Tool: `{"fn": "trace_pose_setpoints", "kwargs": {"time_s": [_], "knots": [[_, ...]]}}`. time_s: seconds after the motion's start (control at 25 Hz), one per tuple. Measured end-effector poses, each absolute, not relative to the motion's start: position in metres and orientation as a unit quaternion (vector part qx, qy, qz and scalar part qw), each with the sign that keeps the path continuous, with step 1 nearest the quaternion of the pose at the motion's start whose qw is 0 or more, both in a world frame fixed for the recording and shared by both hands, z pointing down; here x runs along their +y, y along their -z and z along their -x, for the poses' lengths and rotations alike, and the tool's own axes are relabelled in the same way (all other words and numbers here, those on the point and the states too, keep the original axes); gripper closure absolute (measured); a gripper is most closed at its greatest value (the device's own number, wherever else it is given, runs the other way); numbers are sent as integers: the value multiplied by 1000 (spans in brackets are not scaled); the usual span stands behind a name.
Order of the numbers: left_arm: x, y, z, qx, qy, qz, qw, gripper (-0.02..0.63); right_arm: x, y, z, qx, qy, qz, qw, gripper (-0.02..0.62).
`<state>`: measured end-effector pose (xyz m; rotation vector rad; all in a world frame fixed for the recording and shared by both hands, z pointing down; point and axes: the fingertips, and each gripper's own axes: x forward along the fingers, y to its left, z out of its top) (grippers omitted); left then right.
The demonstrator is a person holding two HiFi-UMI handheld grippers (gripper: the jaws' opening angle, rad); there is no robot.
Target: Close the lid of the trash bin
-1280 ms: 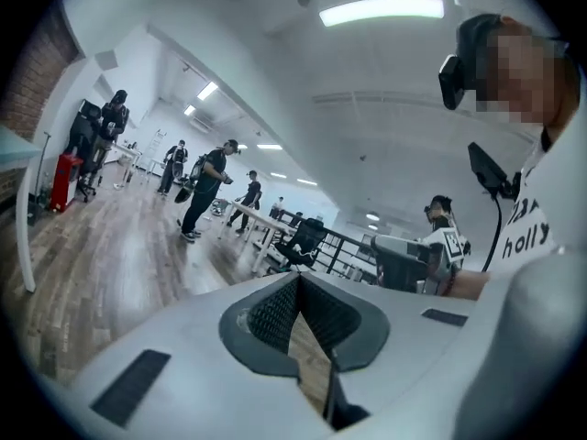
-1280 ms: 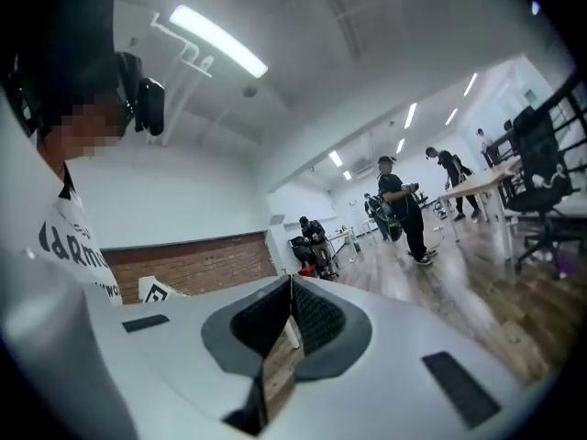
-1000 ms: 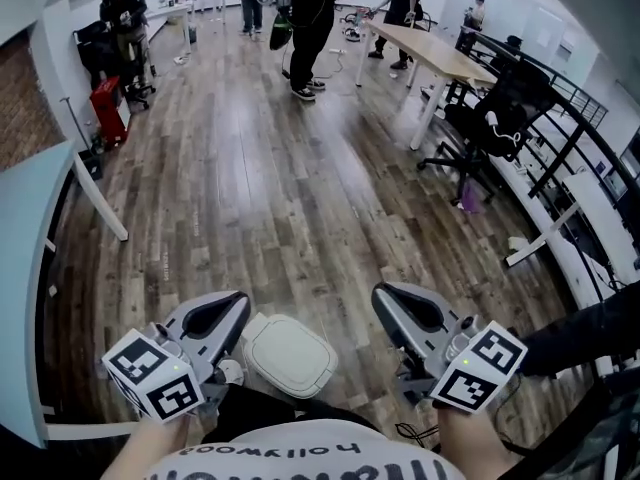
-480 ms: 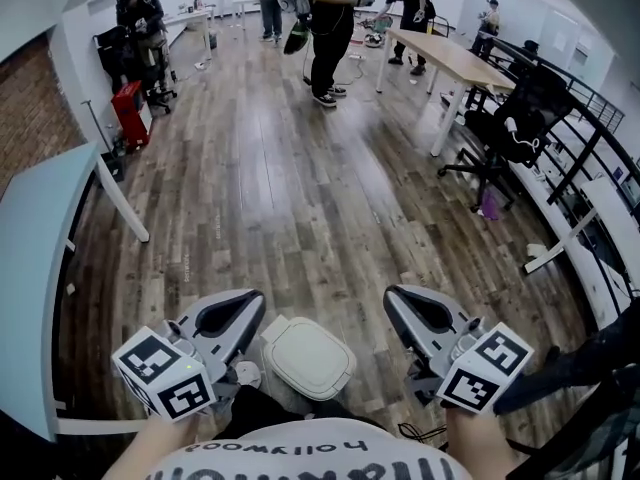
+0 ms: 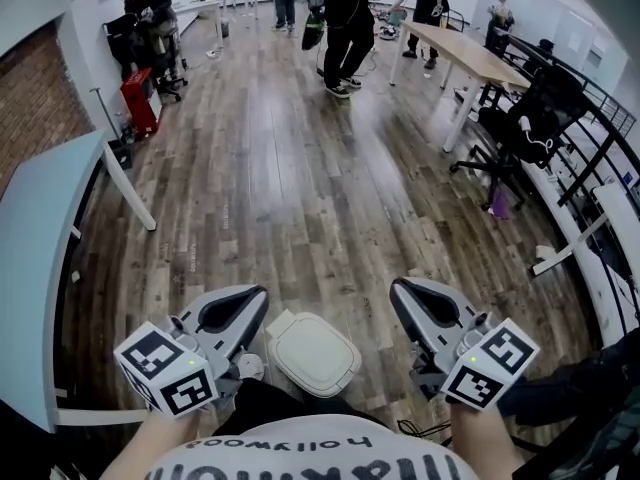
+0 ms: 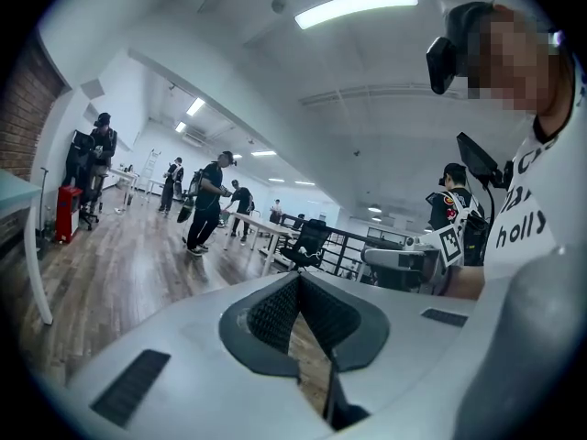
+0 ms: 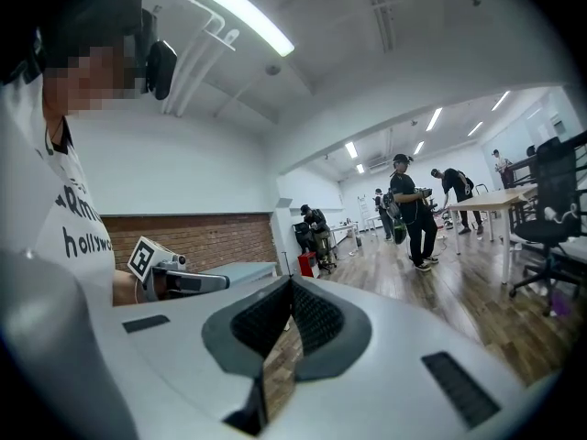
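Observation:
In the head view a small trash bin with a rounded white lid (image 5: 313, 353) stands on the wood floor just in front of my body; the lid lies flat on it. My left gripper (image 5: 243, 306) hovers at the lid's left, jaws together and holding nothing. At the lid's right, equally high, my right gripper (image 5: 408, 298) is likewise shut and empty. Neither touches the bin. The left gripper view looks along shut jaws (image 6: 299, 279) across the room, with the right gripper (image 6: 404, 266) in sight. The right gripper view shows shut jaws (image 7: 292, 284) and the left gripper (image 7: 179, 280).
A light blue table (image 5: 40, 218) stands at the left. A long wooden table (image 5: 470, 56) and a black office chair (image 5: 525, 128) are at the right. Several people (image 5: 345, 23) stand at the far end, near a red case (image 5: 140, 108).
The view has shifted a little, so the bin and both grippers sit slightly further right in the frame. Both grippers keep the same pose beside the lid.

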<state>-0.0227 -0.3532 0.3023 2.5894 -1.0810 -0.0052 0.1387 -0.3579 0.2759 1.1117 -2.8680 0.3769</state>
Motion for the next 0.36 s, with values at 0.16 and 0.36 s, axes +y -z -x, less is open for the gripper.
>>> {"fn": "trace_pose_setpoints", "kwargs": {"time_s": [0.16,0.36], "knots": [[-356,-305,20,-380,-2,-910,169,600,-363,-279,-140,-926,-122,-357,24,586],[-359,-308,18,-386,-1,-907,170,600,-370,-278,-148,-923,-115,-367,16,586]]}}
